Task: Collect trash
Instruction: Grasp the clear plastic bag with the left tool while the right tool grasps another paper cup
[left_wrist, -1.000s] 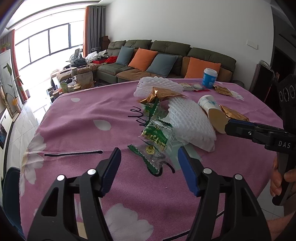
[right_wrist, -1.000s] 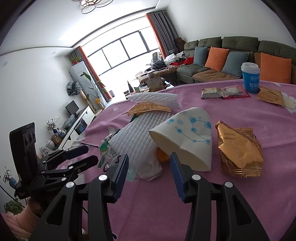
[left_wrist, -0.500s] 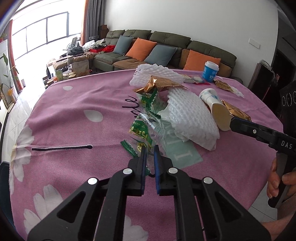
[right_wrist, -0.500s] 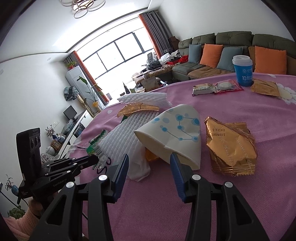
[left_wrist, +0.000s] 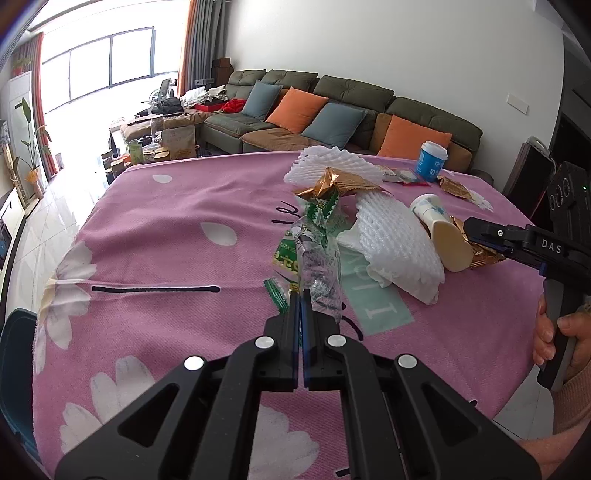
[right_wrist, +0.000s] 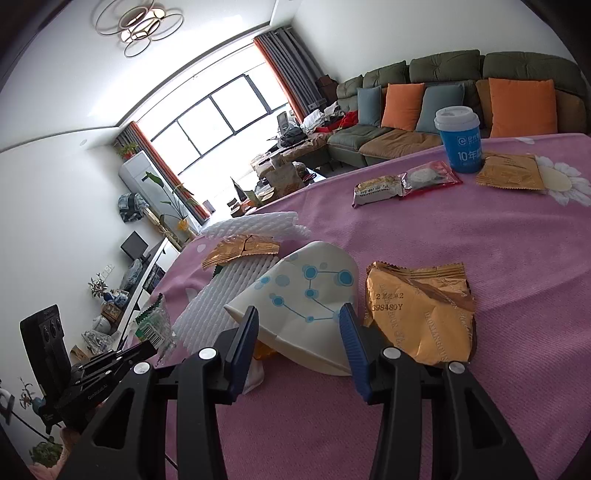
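My left gripper (left_wrist: 301, 295) is shut on a crumpled green-and-clear wrapper (left_wrist: 314, 254), which stands up off the pink flowered tablecloth (left_wrist: 166, 251). From the right wrist view the left gripper (right_wrist: 147, 347) shows at the lower left with that wrapper (right_wrist: 155, 325) in its tips. My right gripper (right_wrist: 299, 314) is open, one blue pad on each side of a flattened white paper cup (right_wrist: 306, 288) with blue dots. The pads do not press on it. A gold wrapper (right_wrist: 417, 314) lies just right of the cup. The right gripper (left_wrist: 471, 227) also shows in the left wrist view beside the cup (left_wrist: 439, 229).
Two white foam nets (left_wrist: 391, 243) (left_wrist: 332, 166) and another gold wrapper (left_wrist: 332, 184) lie mid-table. A blue lidded cup (right_wrist: 460, 140), two snack packets (right_wrist: 402, 184) and a gold packet (right_wrist: 509, 171) sit farther back. A sofa (left_wrist: 332, 110) stands beyond the table. A hand (left_wrist: 554, 332) holds the right gripper's handle.
The left jaws closed on the green-and-clear wrapper and raised it off the cloth. The right gripper moved forward until its pads flank the paper cup, still open as before.
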